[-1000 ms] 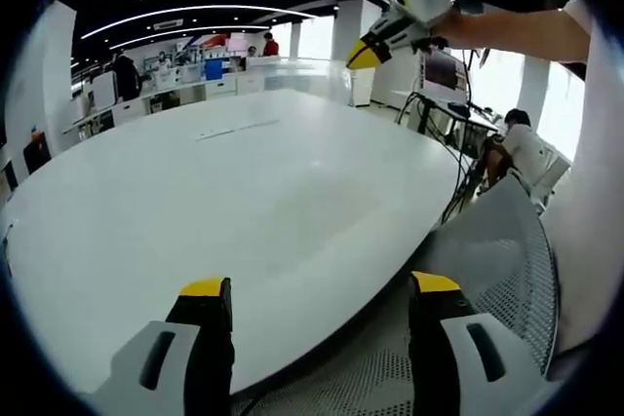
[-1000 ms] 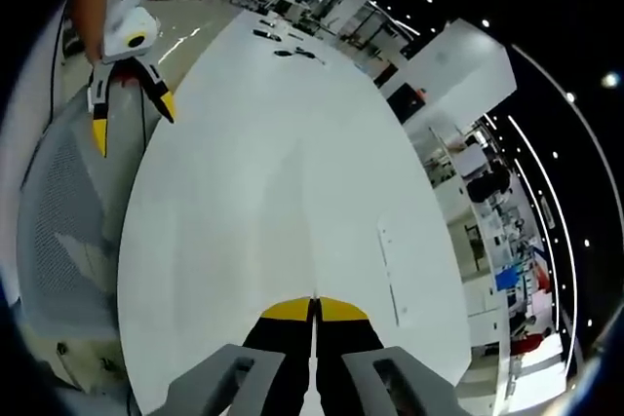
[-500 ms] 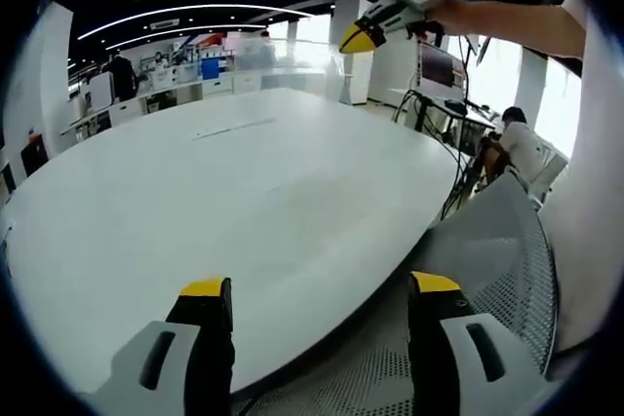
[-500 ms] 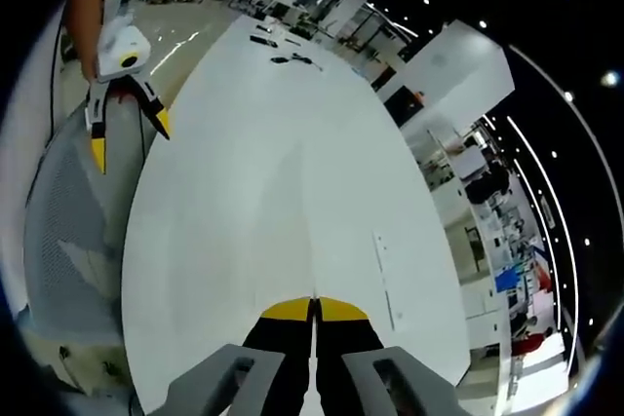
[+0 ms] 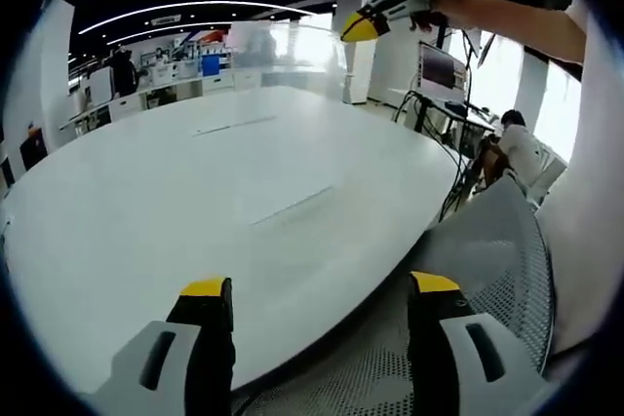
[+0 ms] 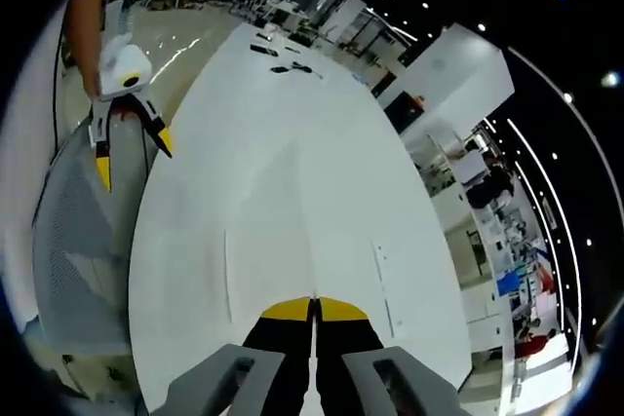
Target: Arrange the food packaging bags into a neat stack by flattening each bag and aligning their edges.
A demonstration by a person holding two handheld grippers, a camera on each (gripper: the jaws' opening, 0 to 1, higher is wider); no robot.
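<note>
Left gripper (image 5: 317, 289): our jaws stand wide apart, empty, over the table's (image 5: 195, 202) near edge.
Right gripper (image 6: 314, 307): jaws closed together, empty, above the table.
Bags: we see none on the table.
Handling: likely light, soft, slippery; we would pinch an edge.
Chair (image 5: 497, 250): beside the table.

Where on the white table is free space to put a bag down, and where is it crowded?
The white table is bare from the near edge by the mesh chair across its middle. The only clutter is small dark items at its far end. The left gripper hangs open at the edge; the right gripper is shut.
</note>
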